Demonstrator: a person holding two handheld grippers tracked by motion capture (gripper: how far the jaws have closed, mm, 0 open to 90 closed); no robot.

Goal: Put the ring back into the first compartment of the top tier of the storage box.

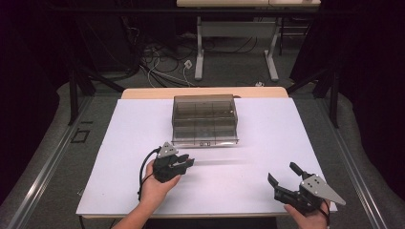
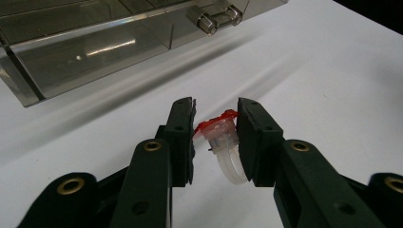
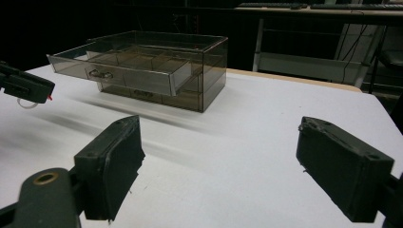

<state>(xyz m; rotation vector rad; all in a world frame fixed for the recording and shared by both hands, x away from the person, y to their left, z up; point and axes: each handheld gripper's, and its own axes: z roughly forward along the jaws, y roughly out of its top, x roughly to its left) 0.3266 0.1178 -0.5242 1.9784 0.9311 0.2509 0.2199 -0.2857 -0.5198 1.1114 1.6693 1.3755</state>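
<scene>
My left gripper (image 1: 188,162) is shut on a small plastic ring with a red top and a translucent white band (image 2: 219,135), held just above the white table. It hovers in front of a smoky clear drawer box (image 1: 204,119). The box's top drawer (image 3: 123,71) is pulled out, with its small clear handle (image 2: 218,19) facing me. In the right gripper view the left gripper (image 3: 23,85) appears at the far left with the ring (image 3: 28,103) hanging under it. My right gripper (image 1: 282,171) stands open and holds nothing near the front right of the table.
The white table top (image 1: 267,138) has a wooden strip along its far edge (image 1: 143,93). Beyond it stand a desk frame (image 1: 236,43) and loose cables on the floor (image 1: 162,64). Dark curtains and black frame legs flank both sides.
</scene>
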